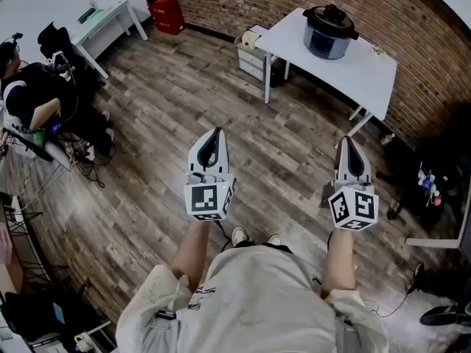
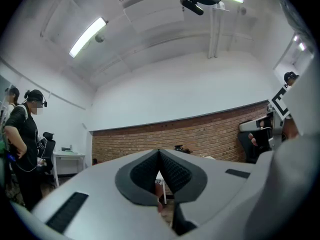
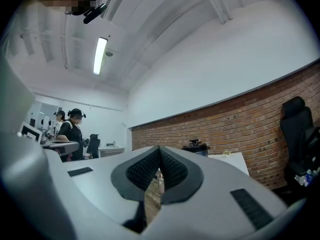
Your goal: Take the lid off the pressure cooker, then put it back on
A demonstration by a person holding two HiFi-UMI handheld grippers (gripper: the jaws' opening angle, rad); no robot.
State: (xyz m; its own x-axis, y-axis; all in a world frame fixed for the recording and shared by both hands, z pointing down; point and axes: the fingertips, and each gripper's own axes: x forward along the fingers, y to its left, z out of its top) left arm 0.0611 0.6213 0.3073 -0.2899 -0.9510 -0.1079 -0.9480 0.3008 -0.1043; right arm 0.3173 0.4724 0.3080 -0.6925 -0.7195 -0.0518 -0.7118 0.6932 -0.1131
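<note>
Two grippers are hovering level over the wooden floor (image 1: 154, 116), well apart from the work. The left gripper (image 1: 214, 132) and the right gripper (image 1: 346, 141) are each showing jaws pressed fully together, with nothing between them.

The pressure cooker (image 1: 329, 31) is sitting far across the room on a white surface (image 1: 368, 72) that is standing against the brick wall (image 1: 412, 20). It is resting toward the left end of that surface, and its lid (image 1: 330, 13) is sitting in place on top, so the removal is not yet begun. The step in hand is looking like the approach.

Doing it well is mostly a matter of arriving ready. The person is needing to walk up and stand square to the pot, close enough that both grippers are reaching over it without stretching. The jaws are needing to be opened on the way in, not at the last moment against the lid.

One gripper is probably best used bracing the pot's body while the other is closing on the dark handle at the lid's centre. Lids of this kind are usually locking by a twist, so turning before lifting is likely called for. Any lock marks are too small to read from here. A low drawer unit (image 1: 254, 54) is standing beside the surface's left legs, so coming in from the near side is looking clearer.
</note>
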